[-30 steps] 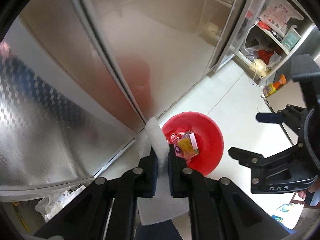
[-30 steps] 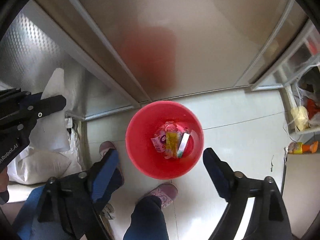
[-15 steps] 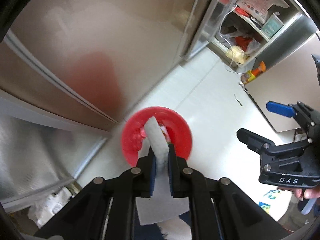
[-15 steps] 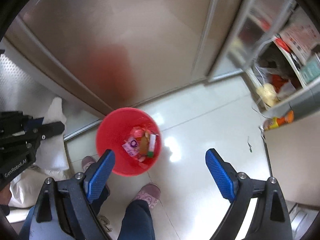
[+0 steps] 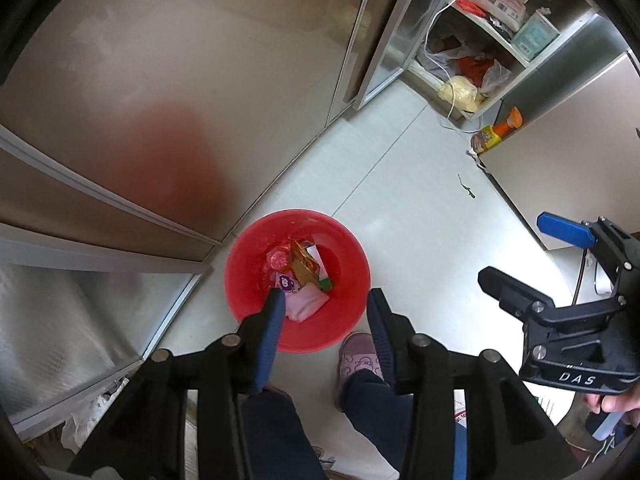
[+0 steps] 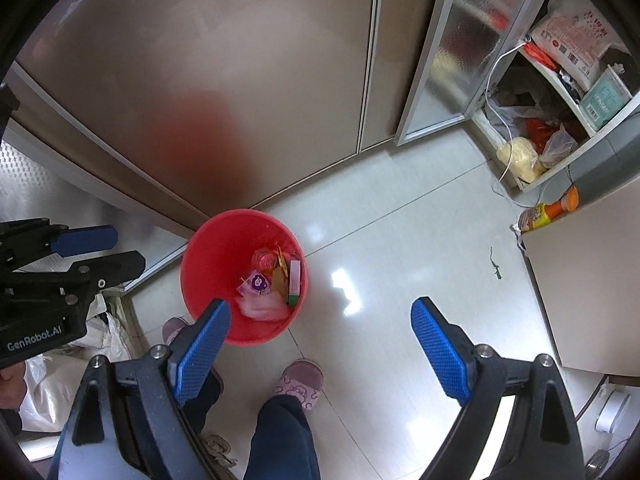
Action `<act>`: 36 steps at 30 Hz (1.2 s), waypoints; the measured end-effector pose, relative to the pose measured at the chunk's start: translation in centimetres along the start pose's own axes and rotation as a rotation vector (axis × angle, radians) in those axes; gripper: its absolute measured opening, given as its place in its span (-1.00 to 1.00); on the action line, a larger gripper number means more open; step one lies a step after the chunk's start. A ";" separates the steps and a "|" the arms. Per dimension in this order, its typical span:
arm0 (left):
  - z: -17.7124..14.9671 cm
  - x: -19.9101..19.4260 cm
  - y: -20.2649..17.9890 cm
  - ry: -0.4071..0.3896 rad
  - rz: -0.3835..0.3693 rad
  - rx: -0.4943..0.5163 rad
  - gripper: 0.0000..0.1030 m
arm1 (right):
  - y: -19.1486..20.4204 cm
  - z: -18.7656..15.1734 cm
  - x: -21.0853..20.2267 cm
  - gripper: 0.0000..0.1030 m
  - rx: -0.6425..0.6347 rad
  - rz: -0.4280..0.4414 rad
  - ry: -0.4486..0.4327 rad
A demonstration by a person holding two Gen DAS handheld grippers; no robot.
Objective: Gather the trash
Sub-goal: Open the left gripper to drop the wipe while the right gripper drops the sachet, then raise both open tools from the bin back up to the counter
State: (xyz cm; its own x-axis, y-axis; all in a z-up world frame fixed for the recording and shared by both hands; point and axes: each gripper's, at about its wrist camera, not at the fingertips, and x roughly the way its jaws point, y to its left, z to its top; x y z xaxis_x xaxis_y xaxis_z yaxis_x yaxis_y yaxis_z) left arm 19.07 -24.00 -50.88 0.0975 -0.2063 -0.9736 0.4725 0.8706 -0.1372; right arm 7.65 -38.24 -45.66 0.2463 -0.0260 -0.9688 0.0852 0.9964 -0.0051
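Both left gripper (image 5: 326, 306) fingers parted, tissue (image 5: 306, 306) now in red bin (image 5: 240, 280)

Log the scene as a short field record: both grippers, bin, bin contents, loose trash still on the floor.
left gripper: open, empty, above the bin
right gripper: open, empty
red bin: on the floor by the cabinet
bin contents: white tissue, wrappers
floor: small green scrap, bottle lying near the shelf

Two wrist views, both ours, looking steeply down from about standing height onto the floor. Shared: red bin (image 5: 297, 280) (image 6: 243, 276), steel cabinet doors (image 5: 160, 92) (image 6: 200, 80), open shelf unit (image 5: 472, 52) (image 6: 552, 120). Each view catches the other gripper at its edge.
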 end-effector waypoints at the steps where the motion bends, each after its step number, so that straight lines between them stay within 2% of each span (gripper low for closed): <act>1: -0.1 -0.2 0.1 -0.001 0.004 -0.001 -0.22 | 0.0 0.0 0.1 0.77 -0.002 -0.001 -0.005; 4: 0.1 -1.0 0.0 -0.009 -0.005 0.008 -0.20 | 0.1 0.1 -0.3 0.77 -0.004 0.009 -0.015; 6: 0.1 -2.1 0.0 -0.025 0.007 0.007 0.03 | 0.2 0.2 -0.9 0.77 -0.004 0.016 -0.018; 8: 0.2 -3.7 0.0 -0.045 0.016 0.005 0.12 | 0.4 0.6 -2.0 0.77 -0.009 0.020 -0.023; 12: 0.5 -8.2 0.3 -0.097 0.030 -0.017 0.27 | 1.1 1.3 -5.4 0.77 -0.014 0.023 -0.039; 16: 1.0 -14.5 0.6 -0.130 0.034 -0.053 0.47 | 2.2 2.7 -10.7 0.77 -0.030 0.028 -0.052; 18: 1.2 -17.9 0.7 -0.149 0.029 -0.072 0.49 | 2.9 3.5 -14.2 0.77 -0.042 0.022 -0.091; 21: 1.3 -23.3 0.6 -0.194 0.064 -0.075 0.49 | 3.9 4.8 -19.7 0.77 -0.044 0.000 -0.156; 26: 1.3 -31.0 1.5 -0.288 0.102 -0.152 0.51 | 6.0 7.1 -26.6 0.77 -0.060 0.045 -0.226; 31: 0.4 -36.3 3.7 -0.378 0.191 -0.240 0.56 | 8.9 9.6 -31.0 0.77 -0.132 0.086 -0.309; 36: -0.4 -40.3 7.8 -0.437 0.250 -0.339 0.66 | 13.2 12.1 -33.2 0.77 -0.242 0.119 -0.366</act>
State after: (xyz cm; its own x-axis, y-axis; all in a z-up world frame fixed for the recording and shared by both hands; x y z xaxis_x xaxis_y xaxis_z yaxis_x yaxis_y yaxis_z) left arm 18.52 -8.69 -12.77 0.5546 -0.0788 -0.8284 0.0907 0.9953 -0.0340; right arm 12.32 -25.16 -10.53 0.5693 0.1063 -0.8152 -0.1817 0.9834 0.0013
